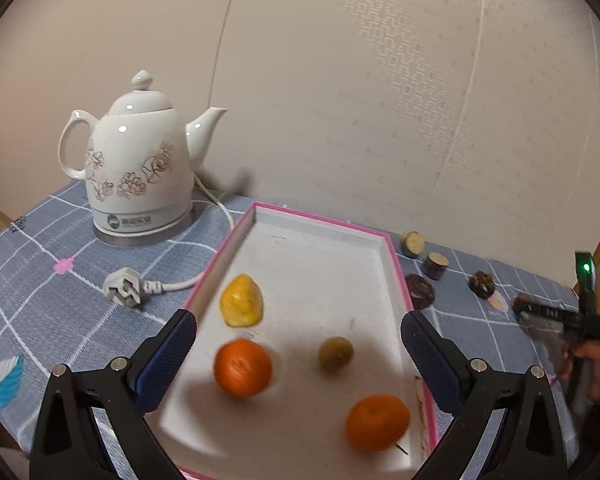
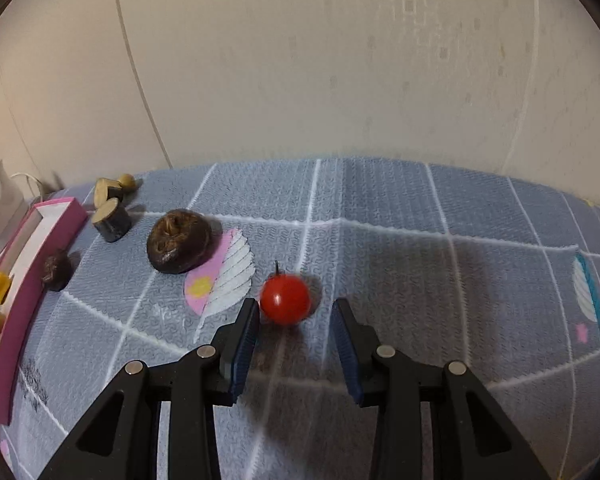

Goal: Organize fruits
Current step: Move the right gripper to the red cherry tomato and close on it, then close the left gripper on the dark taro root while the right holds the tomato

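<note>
A white tray with a pink rim (image 1: 396, 264) holds a yellow fruit (image 1: 242, 301), two oranges (image 1: 243, 367) (image 1: 377, 422) and a small green-brown fruit (image 1: 335, 353). My left gripper (image 1: 298, 340) is open and empty above the tray's near half. My right gripper (image 2: 296, 320) is open, low over the cloth, with a small red stemmed fruit (image 2: 285, 299) just beyond its fingertips, close to the left finger (image 2: 246, 330). The tray's edge also shows in the right wrist view (image 2: 24, 300).
A white kettle (image 1: 140, 160) with its plug (image 1: 124, 290) stands left of the tray. Dark brown round pieces (image 2: 179, 246) (image 2: 56, 266) and cut dark slices (image 2: 112, 218) lie on the blue checked cloth (image 2: 420, 240) right of the tray. A wall is close behind.
</note>
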Available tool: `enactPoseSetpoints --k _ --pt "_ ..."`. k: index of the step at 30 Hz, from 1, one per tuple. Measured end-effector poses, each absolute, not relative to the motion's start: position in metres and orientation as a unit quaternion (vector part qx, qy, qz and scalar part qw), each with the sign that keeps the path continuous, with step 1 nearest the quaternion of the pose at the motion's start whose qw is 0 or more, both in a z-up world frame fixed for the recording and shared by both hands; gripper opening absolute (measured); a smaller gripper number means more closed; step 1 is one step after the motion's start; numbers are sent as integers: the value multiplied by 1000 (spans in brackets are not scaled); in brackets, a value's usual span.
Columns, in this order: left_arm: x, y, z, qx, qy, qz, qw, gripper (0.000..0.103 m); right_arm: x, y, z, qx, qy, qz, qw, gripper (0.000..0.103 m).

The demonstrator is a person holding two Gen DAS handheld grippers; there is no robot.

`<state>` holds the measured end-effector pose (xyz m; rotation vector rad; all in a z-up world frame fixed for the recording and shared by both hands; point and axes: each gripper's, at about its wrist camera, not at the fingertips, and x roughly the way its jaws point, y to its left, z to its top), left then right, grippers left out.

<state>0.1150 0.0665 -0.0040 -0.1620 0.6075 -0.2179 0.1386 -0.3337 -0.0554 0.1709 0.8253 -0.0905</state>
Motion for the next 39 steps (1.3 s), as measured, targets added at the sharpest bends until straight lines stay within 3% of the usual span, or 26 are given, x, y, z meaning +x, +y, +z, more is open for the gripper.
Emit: enactPoseSetpoints --k 5,12,19,24,39 --pt "110 53 -4 -59 302 -114 945 103 149 -326 -59 53 424 -52 903 26" --pt "102 31 -1 -56 310 -134 939 103 131 -333 -58 85 427 -43 899 26" --pt "103 -16 6 -35 314 -185 930 103 92 -338 -20 108 425 -19 899 26" --pt "114 -65 4 -3 325 -213 921 103 78 -323 -16 84 412 -11 907 26" --pt "196 -229 -27 68 371 -239 895 103 86 -369 -22 175 409 -28 895 26"
